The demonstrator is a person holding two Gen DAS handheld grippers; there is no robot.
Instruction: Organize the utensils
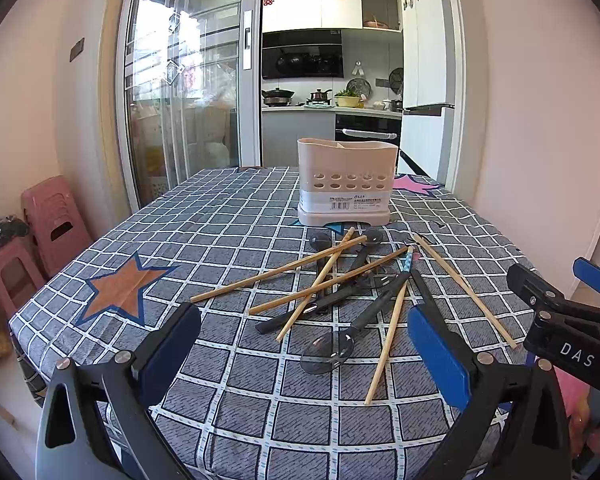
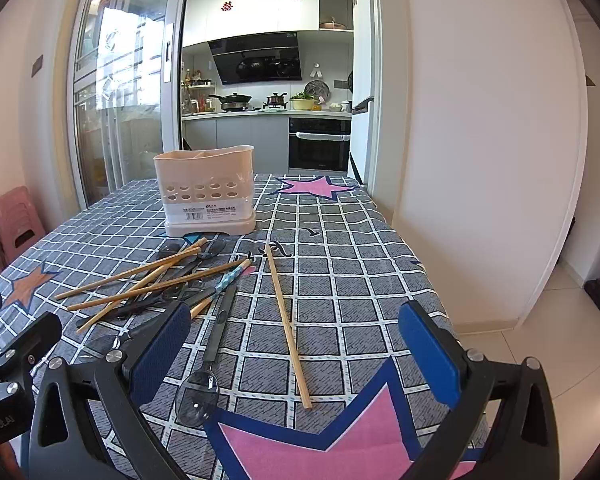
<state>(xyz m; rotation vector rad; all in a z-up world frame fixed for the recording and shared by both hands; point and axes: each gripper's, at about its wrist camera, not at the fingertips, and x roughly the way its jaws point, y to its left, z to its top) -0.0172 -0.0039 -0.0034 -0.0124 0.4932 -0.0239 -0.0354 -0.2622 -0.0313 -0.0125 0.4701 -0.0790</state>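
Nothing is sorted yet: the chopsticks (image 1: 278,273) and dark spoons (image 1: 327,350) lie in a crossed heap mid-table, in front of the holder (image 1: 346,182) near the far edge. Left gripper (image 1: 304,346) and right gripper (image 2: 296,344) both gape, holding nothing.

We see bright daylight flooding through the glass door (image 1: 184,80), which glares white. Shadows on the tablecloth (image 2: 340,280) stay soft. Both fisheye views bend walls strongly, darken at the corners, and remain sharp
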